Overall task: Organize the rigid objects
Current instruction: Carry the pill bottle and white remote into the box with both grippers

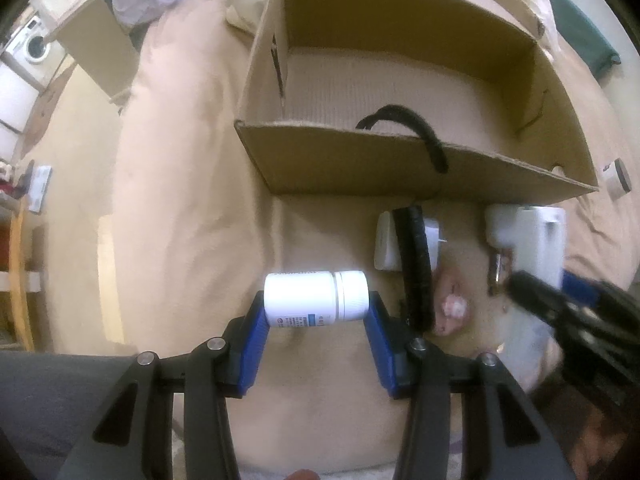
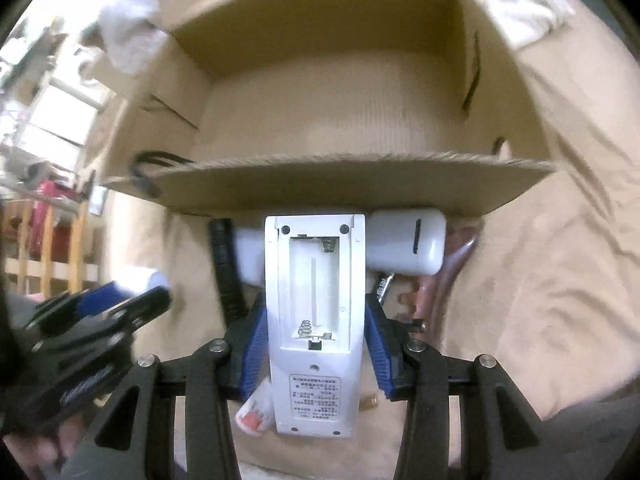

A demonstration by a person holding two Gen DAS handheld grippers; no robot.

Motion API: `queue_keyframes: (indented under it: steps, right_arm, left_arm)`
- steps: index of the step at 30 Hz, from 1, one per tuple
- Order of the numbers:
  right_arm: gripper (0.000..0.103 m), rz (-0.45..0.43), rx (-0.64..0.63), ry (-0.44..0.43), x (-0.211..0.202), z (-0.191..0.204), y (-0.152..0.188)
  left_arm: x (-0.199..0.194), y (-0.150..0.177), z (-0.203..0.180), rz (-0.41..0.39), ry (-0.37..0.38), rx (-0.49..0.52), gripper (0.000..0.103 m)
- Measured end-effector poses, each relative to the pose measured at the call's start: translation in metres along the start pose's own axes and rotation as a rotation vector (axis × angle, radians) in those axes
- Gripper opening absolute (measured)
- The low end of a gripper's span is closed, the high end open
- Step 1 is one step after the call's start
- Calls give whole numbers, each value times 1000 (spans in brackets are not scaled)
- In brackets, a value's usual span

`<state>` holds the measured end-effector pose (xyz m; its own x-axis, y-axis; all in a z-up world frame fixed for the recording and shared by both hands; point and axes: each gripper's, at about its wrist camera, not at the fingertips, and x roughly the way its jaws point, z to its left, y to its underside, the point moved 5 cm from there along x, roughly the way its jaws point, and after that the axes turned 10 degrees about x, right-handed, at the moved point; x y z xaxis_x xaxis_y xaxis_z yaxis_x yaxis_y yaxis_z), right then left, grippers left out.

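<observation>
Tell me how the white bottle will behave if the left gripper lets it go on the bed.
The white bottle lies sideways, a smooth cylinder, so it would likely roll. It looks like rigid plastic, probably not fragile. The soft bedding may slow it.

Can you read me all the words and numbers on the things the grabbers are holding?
No text here is clear enough to quote.
White bottle in the left gripper: a blue label strip with print, too blurred to read.
White remote in the right gripper: a printed sticker under the open battery bay, too small to read.
Cardboard box: no print visible.
</observation>
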<state>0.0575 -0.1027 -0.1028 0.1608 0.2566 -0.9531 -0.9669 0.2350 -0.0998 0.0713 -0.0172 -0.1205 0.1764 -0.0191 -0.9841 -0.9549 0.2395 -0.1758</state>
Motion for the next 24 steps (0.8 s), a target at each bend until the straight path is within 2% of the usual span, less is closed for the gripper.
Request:
queue_keyframes:
  steps: [6,11,13,14,16,19,24]
  right_arm:
    - [47,-82,-11,-78,-44,1,17]
    - [47,-128,-23,-139,-66,-14,-1]
    - [47,-145,-20,-169,-83,-15,-16]
    - [47,-150,-17,-186,-95,-34,-29]
    - [47,-171,-14,-210,-109,-34,-40]
    - [47,-193,-26,-213,-129,-43,-57]
    - [47,-217,-34,-195,-135,-43,-92]
  left_arm:
    - [-27,-2,1,-64,-17,23,43]
    - [-55,-16,0,-123,-24,49,43]
    - [-66,-24,-1,-140,-4,53,43]
    - [-71,-27,-3,-148,-1,60,43]
    - [-81,-38,-5,-167,-2,76,43]
    - [-92,-59,-5,-191,-6,97,43]
    - [-90,-96,0,-191,-8,101,43]
